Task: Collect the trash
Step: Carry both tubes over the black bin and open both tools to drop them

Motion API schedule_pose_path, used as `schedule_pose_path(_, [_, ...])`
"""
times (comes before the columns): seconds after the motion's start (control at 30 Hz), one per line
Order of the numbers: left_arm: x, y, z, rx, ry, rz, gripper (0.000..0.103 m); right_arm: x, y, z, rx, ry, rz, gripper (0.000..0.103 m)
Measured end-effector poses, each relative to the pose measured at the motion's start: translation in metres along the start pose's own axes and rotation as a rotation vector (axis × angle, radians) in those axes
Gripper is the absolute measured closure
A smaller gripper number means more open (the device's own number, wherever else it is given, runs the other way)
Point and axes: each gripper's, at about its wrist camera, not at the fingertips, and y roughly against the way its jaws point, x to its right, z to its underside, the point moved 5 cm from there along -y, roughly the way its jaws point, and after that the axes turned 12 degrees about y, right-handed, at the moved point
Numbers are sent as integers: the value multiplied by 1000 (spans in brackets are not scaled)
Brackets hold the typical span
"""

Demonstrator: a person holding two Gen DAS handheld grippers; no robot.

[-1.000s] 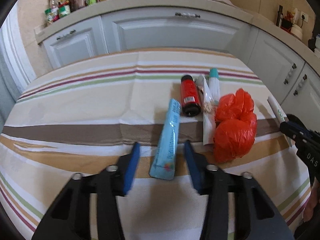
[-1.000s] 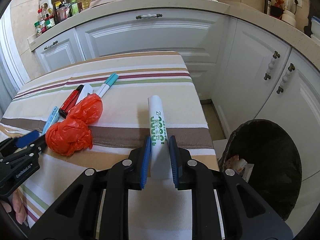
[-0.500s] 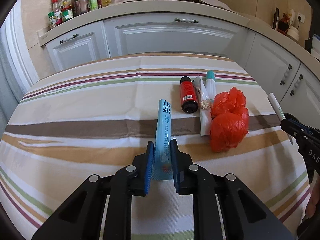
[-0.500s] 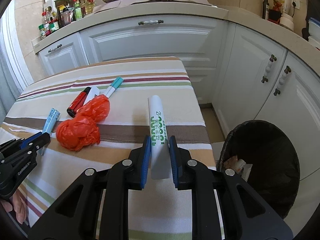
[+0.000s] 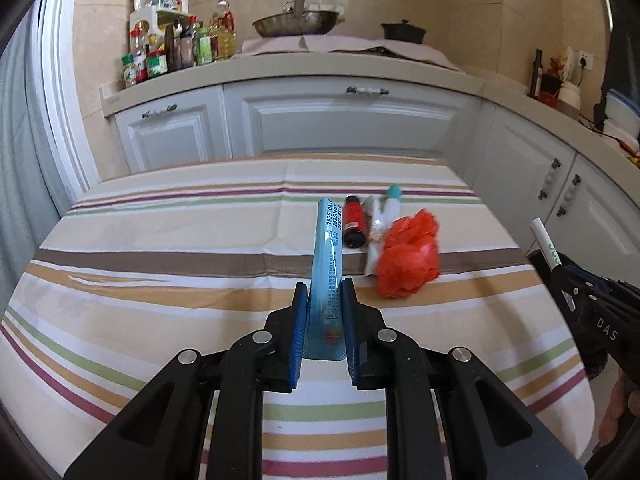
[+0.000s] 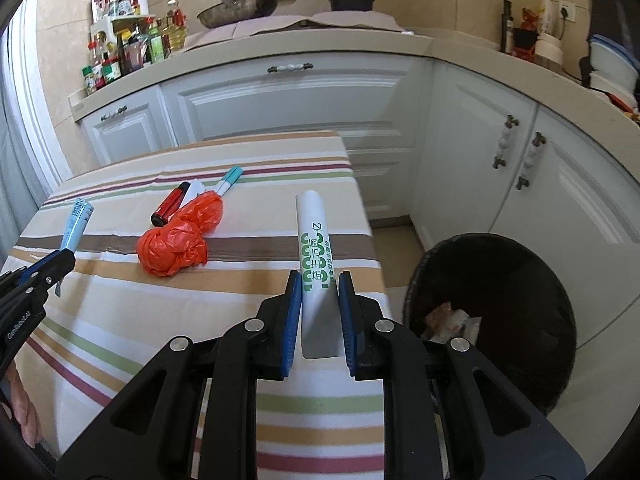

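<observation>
My left gripper (image 5: 324, 294) is shut on a light blue sachet (image 5: 328, 264) and holds it raised above the striped table (image 5: 160, 240). My right gripper (image 6: 319, 286) is shut on a white sachet with green print (image 6: 314, 248), held over the table's right edge. A crumpled red plastic bag (image 5: 408, 258), a red tube (image 5: 354, 220), a white wrapper (image 5: 376, 232) and a teal-capped pen (image 5: 392, 200) lie on the table. A black trash bin (image 6: 492, 320) with some trash inside stands on the floor to the right.
White kitchen cabinets (image 5: 340, 120) and a countertop with bottles (image 5: 176, 48), a wok (image 5: 296, 22) and a pot run behind and to the right of the table. The right gripper also shows at the right edge of the left wrist view (image 5: 568, 276).
My left gripper closed on the blue sachet and lifted it off the table. My right gripper rose with the white sachet held.
</observation>
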Motion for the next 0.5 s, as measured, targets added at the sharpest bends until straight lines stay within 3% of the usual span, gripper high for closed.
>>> schedule_pose_path(0.5, [72,28,8,37,-88,142,85,65,55,15,91,-86,133,84])
